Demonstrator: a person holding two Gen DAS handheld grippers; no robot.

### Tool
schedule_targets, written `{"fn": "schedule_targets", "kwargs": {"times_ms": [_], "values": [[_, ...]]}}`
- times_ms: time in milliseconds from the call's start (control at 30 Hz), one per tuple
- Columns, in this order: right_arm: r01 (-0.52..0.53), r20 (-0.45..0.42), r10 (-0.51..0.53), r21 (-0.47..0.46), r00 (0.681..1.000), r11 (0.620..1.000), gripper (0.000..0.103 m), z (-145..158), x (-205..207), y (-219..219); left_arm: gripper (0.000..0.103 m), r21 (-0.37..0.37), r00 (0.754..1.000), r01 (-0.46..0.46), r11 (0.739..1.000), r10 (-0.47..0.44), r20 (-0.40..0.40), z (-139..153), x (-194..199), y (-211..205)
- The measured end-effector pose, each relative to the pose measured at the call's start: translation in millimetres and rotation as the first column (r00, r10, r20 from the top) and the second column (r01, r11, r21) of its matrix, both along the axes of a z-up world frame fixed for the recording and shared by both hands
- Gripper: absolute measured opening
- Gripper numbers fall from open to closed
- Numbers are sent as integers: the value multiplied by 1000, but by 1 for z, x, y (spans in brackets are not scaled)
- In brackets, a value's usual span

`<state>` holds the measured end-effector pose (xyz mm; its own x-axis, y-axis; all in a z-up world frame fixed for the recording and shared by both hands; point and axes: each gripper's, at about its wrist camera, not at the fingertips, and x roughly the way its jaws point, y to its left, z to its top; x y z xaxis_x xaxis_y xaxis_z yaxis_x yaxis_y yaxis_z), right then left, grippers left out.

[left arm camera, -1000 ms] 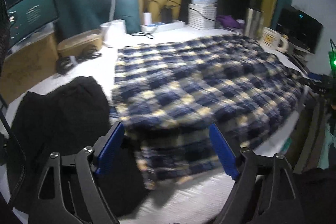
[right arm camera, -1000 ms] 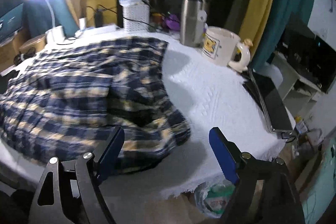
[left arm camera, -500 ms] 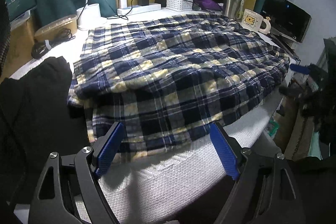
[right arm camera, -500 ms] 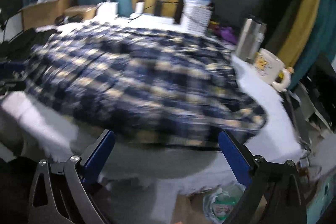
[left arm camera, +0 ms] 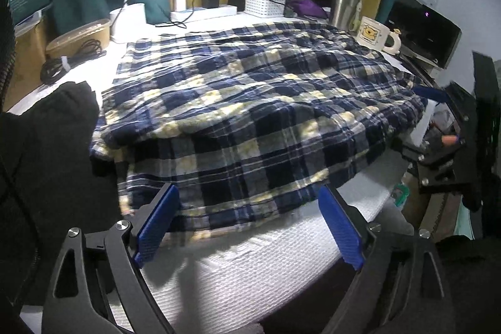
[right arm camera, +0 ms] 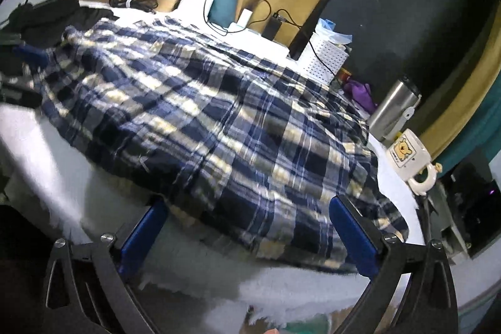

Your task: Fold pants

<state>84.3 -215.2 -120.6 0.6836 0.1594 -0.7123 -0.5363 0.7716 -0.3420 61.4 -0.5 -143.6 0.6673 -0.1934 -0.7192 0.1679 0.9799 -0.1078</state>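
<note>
From the left wrist, we see the left tool (left arm camera: 249,221) spread wide and empty, its jaws having just opened a little further, hovering over the near hem of the plaid pants (left arm camera: 250,102). The pants now lie doubled over on the white-covered bench (left arm camera: 250,271), an upper layer resting on a lower one that shows along the near side. A second ago this edge was a blur close between the blue pads; it has since settled flat. A black garment (left arm camera: 47,146) lies beside it. From the right wrist, we see the right tool (right arm camera: 247,230) also spread and empty, its jaws just opened to full width, above the near edge of the pants (right arm camera: 219,121), short of the mug (right arm camera: 407,155). We judge one fold laid and released, and another needed.
</note>
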Motion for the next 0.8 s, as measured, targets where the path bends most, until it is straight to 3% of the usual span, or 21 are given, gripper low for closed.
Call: {"fn": "schedule_targets", "kwargs": {"times_ms": [367, 500, 633, 700, 733, 800], "values": [[9, -126, 10, 150, 992, 989, 103, 18, 37, -10, 94, 56, 998, 63, 996, -64, 28, 5, 6, -23], [19, -186, 18, 193, 982, 981, 103, 21, 50, -12, 94, 146, 998, 59, 988, -63, 26, -1, 11, -35], [19, -223, 33, 229, 974, 973, 103, 25, 59, -14, 94, 286, 1000, 4, 958, -12, 27, -12, 22, -46], [14, -228, 40, 229, 973, 973, 103, 25, 62, -15, 94, 261, 1000, -13, 965, 5, 30, -12, 26, -42], [13, -232, 41, 229, 972, 973, 103, 25, 63, -16, 92, 237, 1000, -20, 971, 18, 10, -12, 29, -36], [15, -233, 40, 230, 972, 973, 103, 25, 66, -19, 73, 217, 1000, -11, 976, 11, 5, -10, 28, -31]]}}
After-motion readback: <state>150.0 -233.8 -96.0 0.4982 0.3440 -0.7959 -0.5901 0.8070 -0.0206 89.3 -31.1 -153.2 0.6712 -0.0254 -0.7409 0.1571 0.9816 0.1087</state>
